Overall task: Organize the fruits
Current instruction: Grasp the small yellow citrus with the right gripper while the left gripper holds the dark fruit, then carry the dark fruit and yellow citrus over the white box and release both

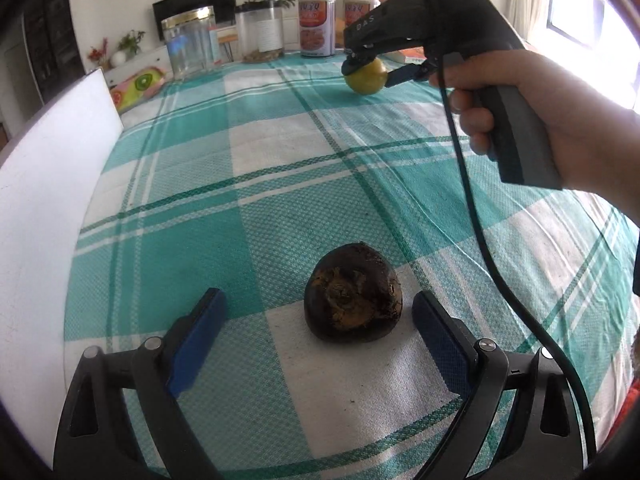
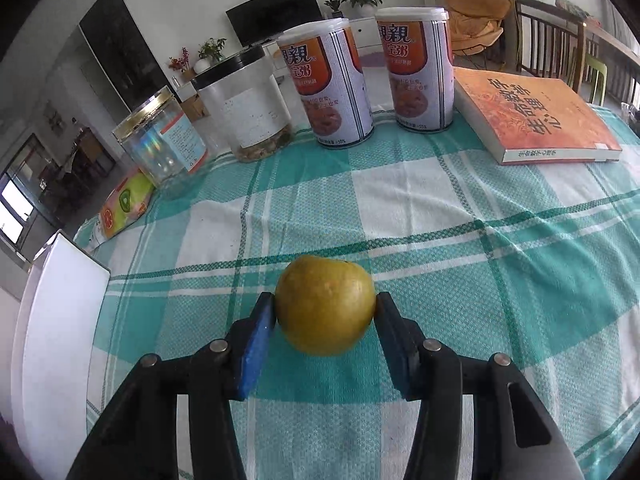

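Right claw (image 2: 325, 312) grips the yellow-green fruit (image 2: 325, 309) dead centre. Your left claw (image 1: 318, 312) gapes, dark fruit (image 1: 353, 292) between its pads, nearer the right one.

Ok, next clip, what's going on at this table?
A person is sorting fruit on a checked tablecloth with a hand-held gripper in each hand. The right gripper has its pads pressed on both sides of a yellow-green fruit that sits in front of two cans and a book. The left gripper is open, with a dark brown fruit lying on the cloth between its fingers, untouched.
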A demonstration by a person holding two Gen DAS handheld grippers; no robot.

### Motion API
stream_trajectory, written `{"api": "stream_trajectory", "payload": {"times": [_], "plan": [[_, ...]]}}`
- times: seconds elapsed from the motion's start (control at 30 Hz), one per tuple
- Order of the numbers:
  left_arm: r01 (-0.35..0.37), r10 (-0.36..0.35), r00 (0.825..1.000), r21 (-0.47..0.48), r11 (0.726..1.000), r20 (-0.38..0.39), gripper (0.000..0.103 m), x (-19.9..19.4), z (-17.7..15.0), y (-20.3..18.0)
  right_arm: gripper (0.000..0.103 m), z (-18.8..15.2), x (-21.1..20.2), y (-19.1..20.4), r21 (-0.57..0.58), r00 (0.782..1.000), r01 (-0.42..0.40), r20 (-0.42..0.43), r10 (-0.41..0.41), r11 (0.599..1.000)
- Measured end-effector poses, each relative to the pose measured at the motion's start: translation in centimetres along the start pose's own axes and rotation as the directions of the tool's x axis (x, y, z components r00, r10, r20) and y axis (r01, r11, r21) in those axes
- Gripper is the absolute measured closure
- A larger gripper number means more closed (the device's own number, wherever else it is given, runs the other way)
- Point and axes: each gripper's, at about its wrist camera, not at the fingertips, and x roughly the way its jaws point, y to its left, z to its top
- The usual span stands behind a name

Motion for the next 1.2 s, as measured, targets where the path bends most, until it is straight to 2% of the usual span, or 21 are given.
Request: {"api": "stream_trajectory", "payload": {"times": [0.13,0.3,0.4,0.5,0.6,0.77,0.97,1.2], "plan": [[0.0,0.0,1.0,0.0,1.0,0.0,0.007,0.0,0.0,0.0,0.052,-5.3,-5.7,-1.8,0.031,0.999,-0.054,-0.002,0.054,0.998],[-0.001,0.001,1.0,0.0,1.0,0.0,0.007,0.0,0.0,0.0,0.052,-14.0,-12.7,-3.0,0.072,0.996,-0.09,-0.011,0.091,0.993],[-0.001,0.001,1.0,0.0,1.0,0.0,0.007,0.0,0.0,0.0,0.052,-19.0,-15.1,-2.5,0.052,1.0,-0.024,0.006,0.024,0.998],[-0.002,0.002,1.0,0.0,1.0,0.0,0.007,0.1,0.0,0.1,0.052,-22.5,-16.5,-2.1,0.049,0.996,0.065,0.053,-0.068,0.997],[-0.002,0.002,1.0,0.0,1.0,0.0,0.007,0.1,0.0,0.0,0.052,-23.8,-17.4,-1.4,0.034,0.981,0.152,0.117,-0.155,0.988],[-0.002,0.002,1.0,0.0,1.0,0.0,0.007,0.0,0.0,0.0,0.052,-24.3,-17.4,-0.9,0.015,0.969,0.198,0.147,-0.198,0.98],[-0.002,0.002,1.0,0.0,1.0,0.0,0.007,0.0,0.0,0.0,0.051,-24.4,-17.5,-1.0,0.032,0.967,0.193,0.162,-0.196,0.981],[-0.002,0.002,1.0,0.0,1.0,0.0,0.007,0.1,0.0,0.0,0.047,-24.7,-19.2,-2.7,0.132,0.959,0.154,0.217,-0.18,0.979]]}}
